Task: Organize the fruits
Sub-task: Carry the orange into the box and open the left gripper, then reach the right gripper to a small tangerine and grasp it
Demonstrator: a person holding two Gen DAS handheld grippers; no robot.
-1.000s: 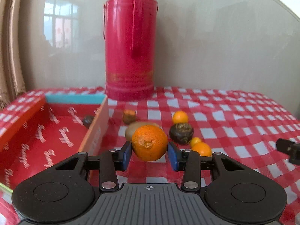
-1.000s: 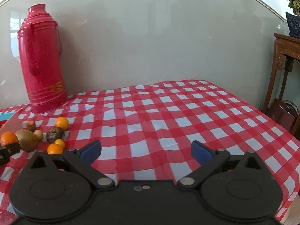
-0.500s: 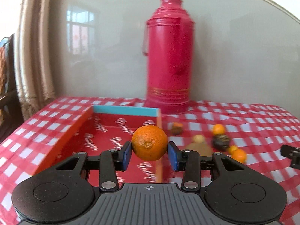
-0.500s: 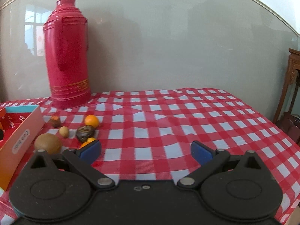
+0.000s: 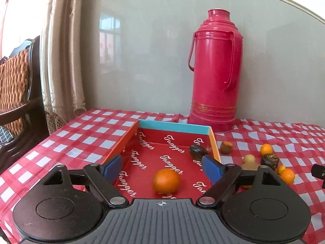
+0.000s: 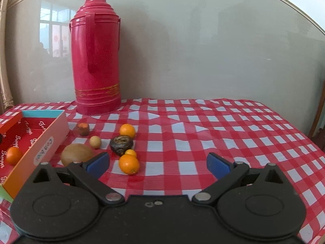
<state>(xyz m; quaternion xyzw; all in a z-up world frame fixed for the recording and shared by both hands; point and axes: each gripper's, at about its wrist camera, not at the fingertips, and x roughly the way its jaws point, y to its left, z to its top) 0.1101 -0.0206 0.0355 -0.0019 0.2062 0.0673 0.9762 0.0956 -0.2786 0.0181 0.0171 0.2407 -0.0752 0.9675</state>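
My left gripper (image 5: 162, 167) is open above the red box (image 5: 174, 127). An orange (image 5: 166, 181) lies on the box floor just below the jaws, also visible in the right wrist view (image 6: 13, 155). A dark fruit (image 5: 196, 150) sits in the box by its right wall. My right gripper (image 6: 158, 163) is open and empty over the tablecloth. Near its left fingertip lie a small orange (image 6: 129, 164), a kiwi (image 6: 76, 155), a dark wrinkled fruit (image 6: 121, 142) and several smaller fruits.
A tall red thermos (image 6: 95, 65) stands at the back by the wall, just behind the box (image 5: 215, 71). A curtain (image 5: 61, 50) and a chair (image 5: 16, 93) are left of the table. The checked tablecloth (image 6: 223, 134) stretches to the right.
My left gripper moved left over the box and opened, and the orange dropped onto the box floor. My right gripper swung left toward the loose fruits and stayed open.
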